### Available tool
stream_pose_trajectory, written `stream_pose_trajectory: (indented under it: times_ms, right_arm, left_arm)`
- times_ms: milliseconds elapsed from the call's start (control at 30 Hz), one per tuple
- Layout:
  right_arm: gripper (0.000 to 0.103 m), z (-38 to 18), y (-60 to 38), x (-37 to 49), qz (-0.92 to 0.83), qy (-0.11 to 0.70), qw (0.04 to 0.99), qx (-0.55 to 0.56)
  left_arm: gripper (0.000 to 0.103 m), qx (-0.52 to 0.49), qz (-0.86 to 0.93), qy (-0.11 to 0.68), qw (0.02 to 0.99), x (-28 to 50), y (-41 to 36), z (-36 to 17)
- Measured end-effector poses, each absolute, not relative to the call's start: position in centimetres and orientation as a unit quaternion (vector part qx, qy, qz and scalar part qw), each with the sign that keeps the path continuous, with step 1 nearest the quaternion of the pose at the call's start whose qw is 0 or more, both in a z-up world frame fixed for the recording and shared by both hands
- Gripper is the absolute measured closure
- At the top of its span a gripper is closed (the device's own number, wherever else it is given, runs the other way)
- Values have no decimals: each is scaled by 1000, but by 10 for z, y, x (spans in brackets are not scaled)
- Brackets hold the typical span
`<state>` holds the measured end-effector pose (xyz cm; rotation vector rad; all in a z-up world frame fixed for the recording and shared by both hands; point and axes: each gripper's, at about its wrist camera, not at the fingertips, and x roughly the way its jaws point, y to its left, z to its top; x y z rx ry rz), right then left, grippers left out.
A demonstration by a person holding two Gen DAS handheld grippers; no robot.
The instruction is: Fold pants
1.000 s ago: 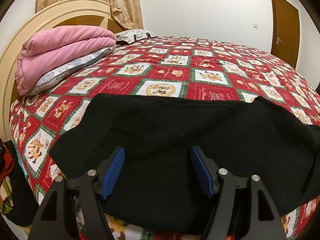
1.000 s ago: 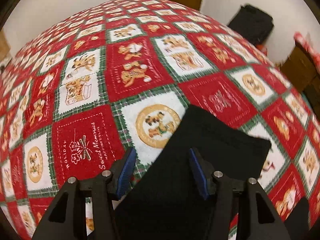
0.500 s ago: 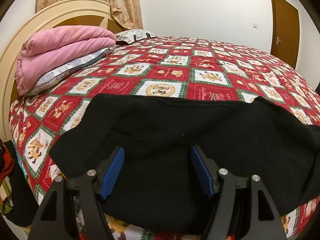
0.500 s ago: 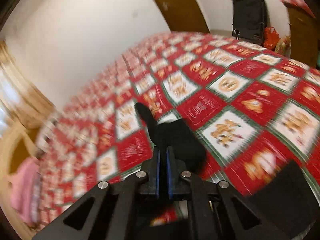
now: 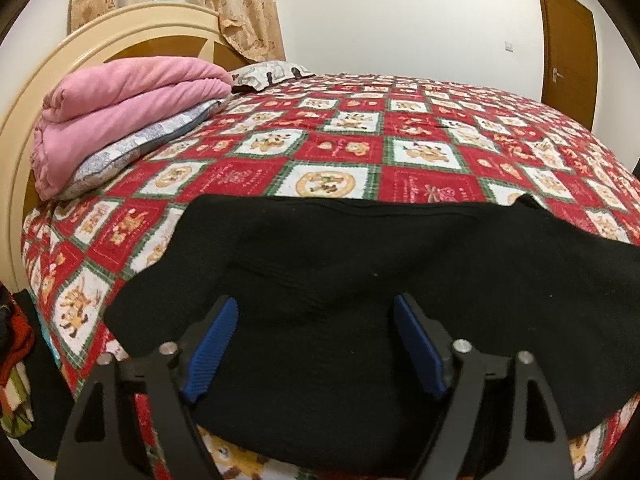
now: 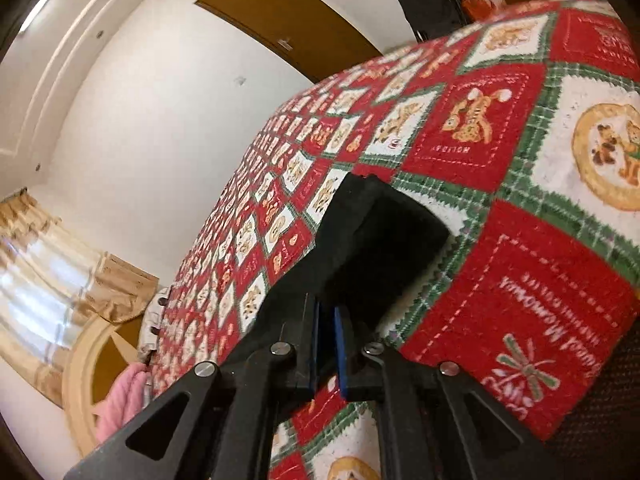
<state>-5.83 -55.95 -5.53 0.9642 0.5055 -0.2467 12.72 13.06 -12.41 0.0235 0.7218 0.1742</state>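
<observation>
Your left gripper [image 5: 314,344] is opening wide over the black pants [image 5: 360,280], gripping nothing. Your right gripper [image 6: 326,344] is clamped on a lifted pant end [image 6: 372,240]. Beyond lie the red patchwork bedspread [image 5: 420,136], a pink blanket [image 5: 120,96], the headboard [image 5: 36,96] and a door [image 5: 568,40].

Black frames, blue ribbed pads [image 5: 212,348], silver screws

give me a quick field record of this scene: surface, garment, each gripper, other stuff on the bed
surface: bed with red patchwork quilt
garment: black pants spread across the quilt's near edge
left gripper: over the pants, jaws opening, nothing pinched
right gripper: jaws shut on a pants end, lifted off the quilt
other: pink blanket on a pillow by the headboard
</observation>
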Motion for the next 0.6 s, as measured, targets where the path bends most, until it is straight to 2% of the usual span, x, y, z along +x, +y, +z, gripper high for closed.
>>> stream_pose_trajectory:
  times_ms: [167,267,367,467,600]
  right_arm:
    - [93,-32,-578,-92,-214,206,841,452]
    - [93,-4,-562,-95,-266,207,870,359]
    - [93,15,-521,-64,-198,223,912,281]
    - [93,16,-463,-4,-110,272,933,208]
    - [93,-7,-409,62,-35,322,926,194]
  left_arm:
    - [18,10,80,357,931,127,133,-121]
    - [19,18,82,349,933,122,124,-109]
    - [19,25,48,322,945,115,100,-88]
    - [19,40,-9,308,951,112,61,-71]
    - [19,52,-105,315,942,109,-3,-69]
